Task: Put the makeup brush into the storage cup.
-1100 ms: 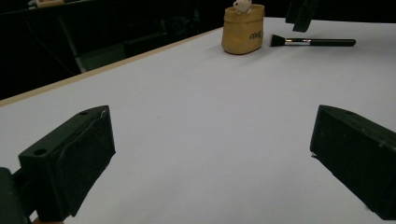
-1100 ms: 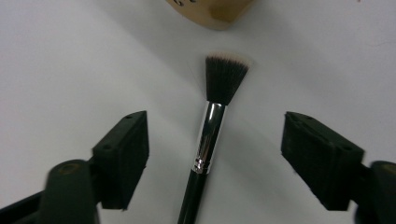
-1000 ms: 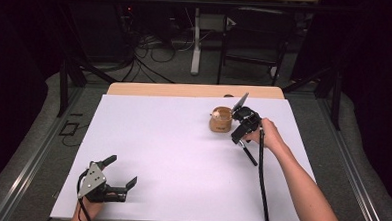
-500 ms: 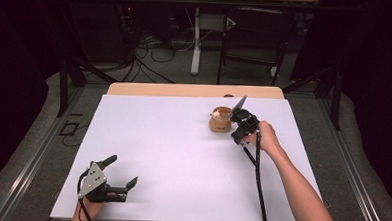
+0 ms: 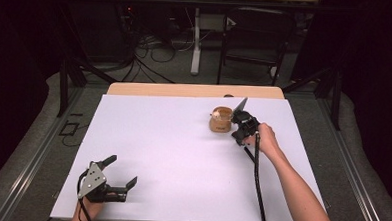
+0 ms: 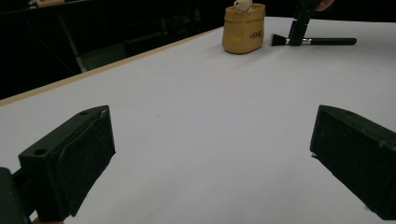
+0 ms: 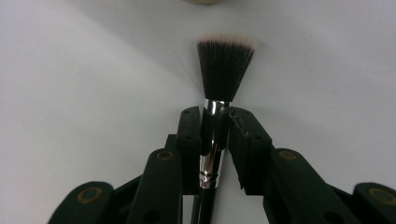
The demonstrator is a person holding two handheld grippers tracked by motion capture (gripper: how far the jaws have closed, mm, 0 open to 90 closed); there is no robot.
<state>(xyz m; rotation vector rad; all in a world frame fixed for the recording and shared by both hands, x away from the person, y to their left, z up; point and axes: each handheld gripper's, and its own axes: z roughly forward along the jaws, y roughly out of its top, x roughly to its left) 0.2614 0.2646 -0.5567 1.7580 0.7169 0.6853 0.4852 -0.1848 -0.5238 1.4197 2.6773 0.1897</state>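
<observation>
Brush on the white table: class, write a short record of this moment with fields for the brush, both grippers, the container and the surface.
brush: black handle, silver ferrule, dark bristles with pale tips, lying on the table
right gripper: fingers just closed, now shut on the ferrule
left gripper: open, nothing between its fingers, near the table's front edge
container: tan pot beside the brush, a small pale item inside
surface: white table

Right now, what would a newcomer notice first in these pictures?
First, the black makeup brush with white-tipped bristles, lying on the white table with the right gripper shut on its silver ferrule. Just beside it stands a small tan pouch-shaped holder, near the table's far edge. The left gripper rests open at the near left corner.
</observation>
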